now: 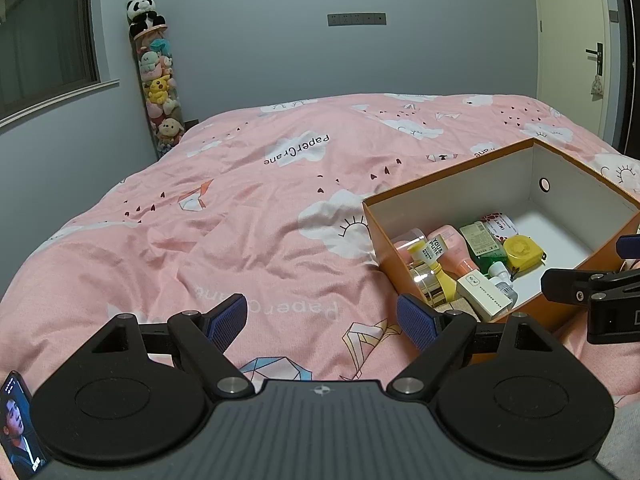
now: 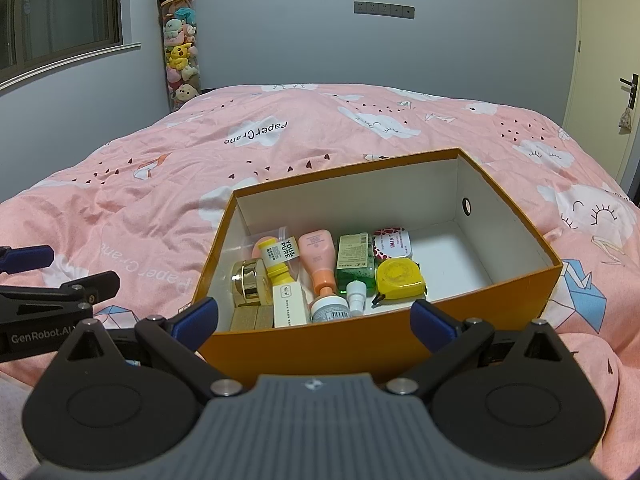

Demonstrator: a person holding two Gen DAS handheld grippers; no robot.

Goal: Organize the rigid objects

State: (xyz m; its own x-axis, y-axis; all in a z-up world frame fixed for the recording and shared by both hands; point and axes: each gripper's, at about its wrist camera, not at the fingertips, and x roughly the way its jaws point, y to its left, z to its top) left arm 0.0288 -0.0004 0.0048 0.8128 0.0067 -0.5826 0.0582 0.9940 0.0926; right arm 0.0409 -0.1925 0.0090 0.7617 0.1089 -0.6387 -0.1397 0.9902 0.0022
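Bottles (image 2: 318, 258) and tape measure (image 2: 400, 280) lie in the orange box (image 2: 360, 344); both my grippers, left (image 1: 322, 320) and right (image 2: 314, 320), are spread empty. Soft bedding (image 2: 160, 184) could tip the box if I press its wall

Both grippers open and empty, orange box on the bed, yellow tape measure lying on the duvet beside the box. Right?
Not quite. The yellow tape measure lies inside the orange box, next to the green bottle, not on the duvet; the right wrist view shows it best. The rest holds: left gripper and right gripper are both open and empty, and the box sits on the bed.
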